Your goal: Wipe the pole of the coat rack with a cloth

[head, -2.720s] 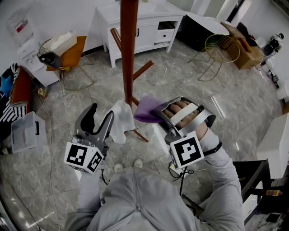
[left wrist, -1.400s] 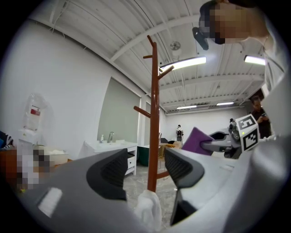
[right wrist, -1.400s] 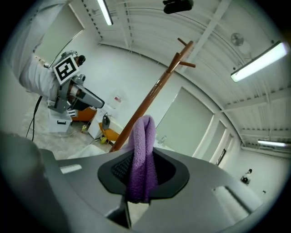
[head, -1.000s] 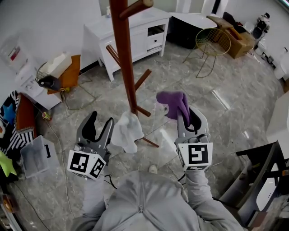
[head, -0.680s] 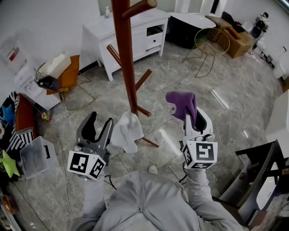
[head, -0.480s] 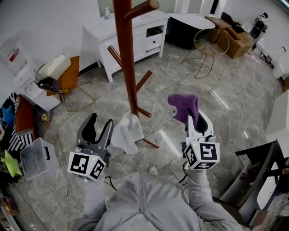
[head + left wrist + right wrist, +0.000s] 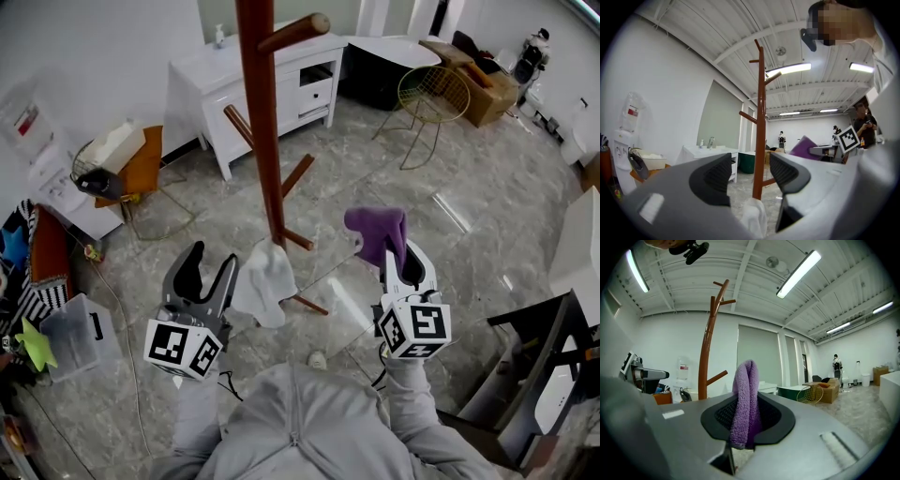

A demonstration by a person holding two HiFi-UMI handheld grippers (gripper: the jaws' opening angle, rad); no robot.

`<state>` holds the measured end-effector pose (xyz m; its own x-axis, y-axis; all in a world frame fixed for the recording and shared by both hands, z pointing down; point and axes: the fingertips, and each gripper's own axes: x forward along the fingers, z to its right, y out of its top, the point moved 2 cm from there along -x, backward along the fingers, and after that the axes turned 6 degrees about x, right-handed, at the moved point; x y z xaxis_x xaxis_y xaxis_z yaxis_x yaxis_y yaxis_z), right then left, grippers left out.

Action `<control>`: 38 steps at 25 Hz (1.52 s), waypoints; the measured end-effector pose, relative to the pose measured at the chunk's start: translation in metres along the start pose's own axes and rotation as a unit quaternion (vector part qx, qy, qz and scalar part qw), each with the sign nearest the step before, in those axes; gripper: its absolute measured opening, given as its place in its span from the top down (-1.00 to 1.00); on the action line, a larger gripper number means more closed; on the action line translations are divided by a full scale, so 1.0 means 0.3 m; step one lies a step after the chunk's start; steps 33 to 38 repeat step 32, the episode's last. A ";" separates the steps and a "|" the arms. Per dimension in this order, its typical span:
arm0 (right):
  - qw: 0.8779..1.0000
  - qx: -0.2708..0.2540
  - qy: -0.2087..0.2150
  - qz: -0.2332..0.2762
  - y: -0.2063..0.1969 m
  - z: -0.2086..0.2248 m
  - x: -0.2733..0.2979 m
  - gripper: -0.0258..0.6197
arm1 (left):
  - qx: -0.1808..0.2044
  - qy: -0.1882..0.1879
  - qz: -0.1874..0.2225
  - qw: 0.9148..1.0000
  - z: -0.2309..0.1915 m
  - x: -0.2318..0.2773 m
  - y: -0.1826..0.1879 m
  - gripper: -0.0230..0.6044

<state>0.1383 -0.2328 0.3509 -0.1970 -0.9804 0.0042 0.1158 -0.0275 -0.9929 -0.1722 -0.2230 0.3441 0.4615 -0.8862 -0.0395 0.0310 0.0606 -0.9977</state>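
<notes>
The brown coat rack pole (image 7: 262, 122) rises from its splayed legs on the marble floor, ahead of me and between the two grippers. A white cloth (image 7: 263, 281) is draped low at the rack's base, over a leg. My left gripper (image 7: 211, 255) stands open just left of that cloth, holding nothing. In the left gripper view the pole (image 7: 761, 140) shows between the parted jaws, with the white cloth (image 7: 754, 218) below. My right gripper (image 7: 398, 248) points upward right of the pole, shut on a purple cloth (image 7: 377, 228). The purple cloth (image 7: 745, 394) stands folded up out of the jaws, apart from the pole (image 7: 705, 362).
A white cabinet (image 7: 272, 66) stands behind the rack, a gold wire chair (image 7: 427, 94) to the right. An orange chair (image 7: 141, 159), a water dispenser (image 7: 37, 141) and a plastic box (image 7: 70, 323) are on the left. A dark desk (image 7: 534, 375) is near right.
The right gripper turned from lying sideways near the rack's base to upright and moved right, carrying the purple cloth. The left gripper stayed open and hardly moved.
</notes>
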 end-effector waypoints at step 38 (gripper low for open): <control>0.999 -0.036 0.011 -0.014 -0.008 -0.066 0.019 0.75 | -0.005 -0.011 -0.001 1.000 -0.025 0.008 -0.011 0.05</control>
